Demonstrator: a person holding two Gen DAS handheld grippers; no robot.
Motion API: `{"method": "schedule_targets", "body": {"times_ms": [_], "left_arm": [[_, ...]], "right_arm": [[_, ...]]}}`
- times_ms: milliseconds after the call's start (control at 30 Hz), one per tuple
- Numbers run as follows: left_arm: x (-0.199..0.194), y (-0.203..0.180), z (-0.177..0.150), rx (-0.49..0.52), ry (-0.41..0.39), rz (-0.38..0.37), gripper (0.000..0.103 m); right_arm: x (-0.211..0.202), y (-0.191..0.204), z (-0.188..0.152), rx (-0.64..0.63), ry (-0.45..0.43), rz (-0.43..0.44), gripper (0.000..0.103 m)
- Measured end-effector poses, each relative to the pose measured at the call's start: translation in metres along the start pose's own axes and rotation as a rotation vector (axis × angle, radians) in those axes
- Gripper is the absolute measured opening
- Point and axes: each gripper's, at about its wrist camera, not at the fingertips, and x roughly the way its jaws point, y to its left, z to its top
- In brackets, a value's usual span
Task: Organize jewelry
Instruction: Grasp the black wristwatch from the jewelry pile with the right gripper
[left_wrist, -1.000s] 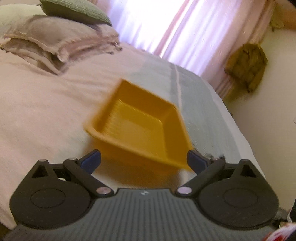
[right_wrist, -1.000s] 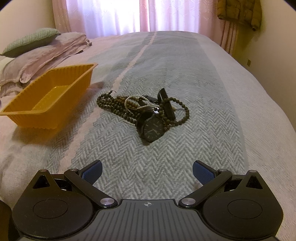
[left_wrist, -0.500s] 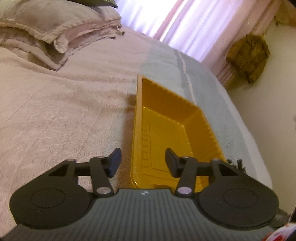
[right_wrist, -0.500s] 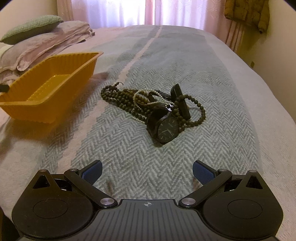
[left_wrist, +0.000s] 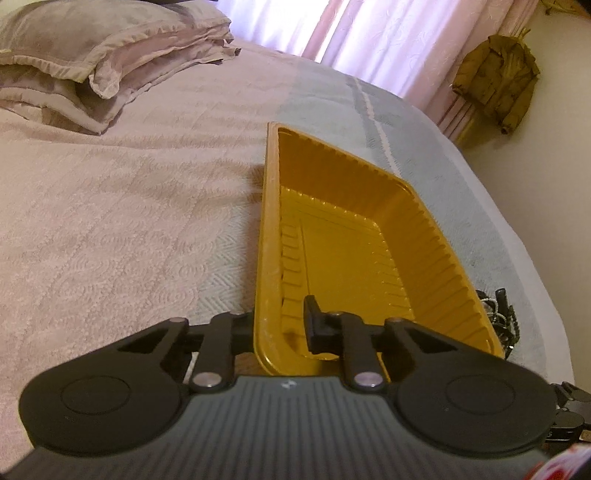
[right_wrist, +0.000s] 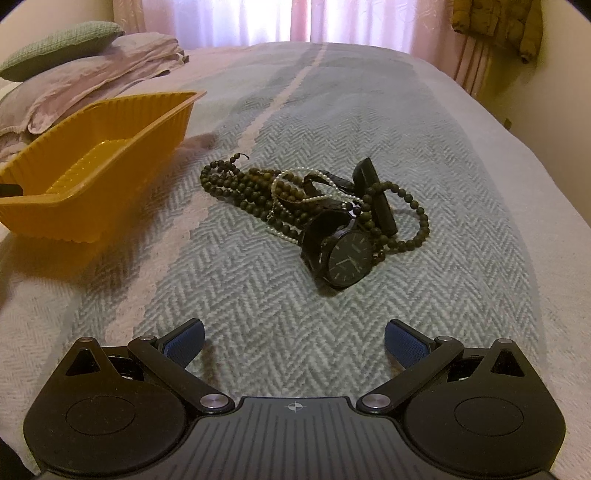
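A yellow ribbed plastic tray (left_wrist: 354, 258) lies on the bed, with nothing visible inside it. My left gripper (left_wrist: 279, 328) straddles its near left wall, one finger outside and one finger (left_wrist: 314, 325) inside. The jaws are closing, with the wall pinched between them. In the right wrist view the tray (right_wrist: 110, 147) sits at the left. Right of it lies a tangled pile: a black wristwatch (right_wrist: 349, 260), dark bead strands (right_wrist: 236, 184) and a thin pearl bracelet (right_wrist: 295, 177). My right gripper (right_wrist: 295, 339) hovers open in front of the pile, with nothing between its fingers.
The bed (right_wrist: 369, 110) has a grey herringbone blanket with pink stripes. Pillows (left_wrist: 92, 55) are stacked at its head, on the left. Pink curtains (left_wrist: 369, 37) and a hanging olive jacket (left_wrist: 495, 81) are behind. The bed's edge drops off at the right.
My left gripper came down onto the tray and its jaws narrowed from wide open onto the near wall. The right gripper moved closer to the jewelry pile and stayed open.
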Motion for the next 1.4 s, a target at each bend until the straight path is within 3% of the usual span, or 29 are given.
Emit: {"method": "schedule_targets", "body": {"times_ms": [233, 433, 700, 800, 1033, 1167, 1233, 1400], "left_arm": [[-0.010, -0.021, 0.006, 0.078, -0.017, 0.077, 0.007], [-0.017, -0.055, 0.007, 0.234, -0.071, 0.176, 0.004], [-0.016, -0.096, 0.008, 0.372, -0.085, 0.251, 0.004], [-0.015, -0.106, 0.007, 0.406, -0.093, 0.279, 0.004], [-0.013, -0.126, 0.003, 0.455, -0.103, 0.340, 0.003], [-0.010, -0.133, -0.003, 0.462, -0.103, 0.351, 0.003], [-0.008, -0.136, -0.006, 0.477, -0.108, 0.364, 0.003], [-0.006, -0.137, -0.006, 0.526, -0.105, 0.362, 0.003]], "right_arm": [[-0.003, -0.008, -0.002, 0.023, -0.011, 0.006, 0.103], [-0.008, -0.024, -0.002, 0.072, -0.040, 0.024, 0.103], [-0.009, -0.059, 0.010, 0.115, -0.153, 0.037, 0.101], [-0.002, -0.062, 0.014, 0.085, -0.182, 0.083, 0.074], [0.022, -0.062, 0.017, 0.070, -0.160, 0.133, 0.054], [0.033, -0.060, 0.018, 0.076, -0.152, 0.134, 0.050], [0.035, -0.059, 0.018, 0.070, -0.151, 0.121, 0.042], [0.030, -0.056, 0.015, 0.055, -0.165, 0.102, 0.042]]}}
